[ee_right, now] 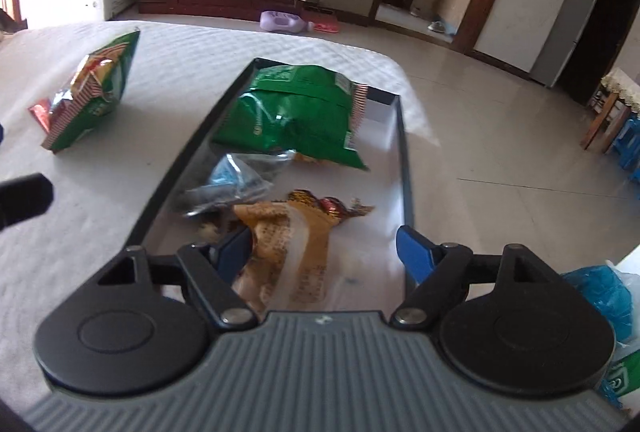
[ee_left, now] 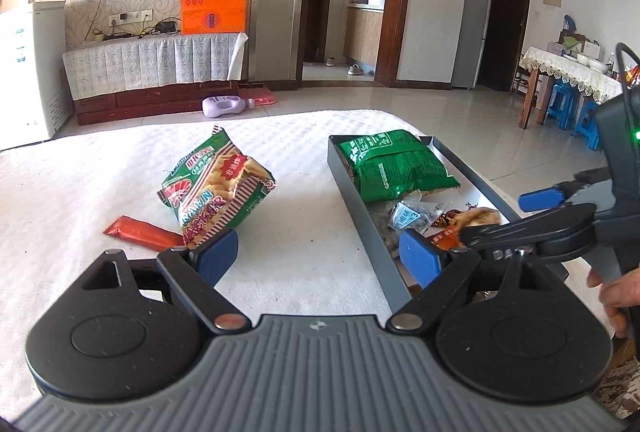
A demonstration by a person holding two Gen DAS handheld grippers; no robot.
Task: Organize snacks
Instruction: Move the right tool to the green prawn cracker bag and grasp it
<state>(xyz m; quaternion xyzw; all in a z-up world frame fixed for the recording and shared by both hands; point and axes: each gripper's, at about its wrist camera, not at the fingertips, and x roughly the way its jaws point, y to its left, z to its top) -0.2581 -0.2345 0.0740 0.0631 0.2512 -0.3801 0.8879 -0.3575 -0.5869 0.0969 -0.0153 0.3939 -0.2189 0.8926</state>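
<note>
A dark tray (ee_left: 362,220) (ee_right: 192,156) lies on the white tablecloth and holds a green snack bag (ee_left: 394,168) (ee_right: 300,112), a grey-blue packet (ee_left: 412,214) (ee_right: 232,180), a brown-and-clear wrapper (ee_right: 288,244) and a small foil candy (ee_right: 332,206). A prawn cracker bag (ee_left: 220,188) (ee_right: 92,96) and a red stick packet (ee_left: 140,232) lie on the cloth left of the tray. My left gripper (ee_left: 320,256) is open and empty, between the cracker bag and the tray. My right gripper (ee_right: 324,252) is open over the tray's near end, above the brown wrapper; it also shows in the left wrist view (ee_left: 500,216).
The tablecloth (ee_left: 80,192) ends at a rounded far edge with tiled floor beyond. A blue plastic bag (ee_right: 604,296) and a green-labelled pack (ee_right: 616,384) sit at the near right. A TV cabinet (ee_left: 152,68) and a side table with blue stools (ee_left: 568,80) stand far off.
</note>
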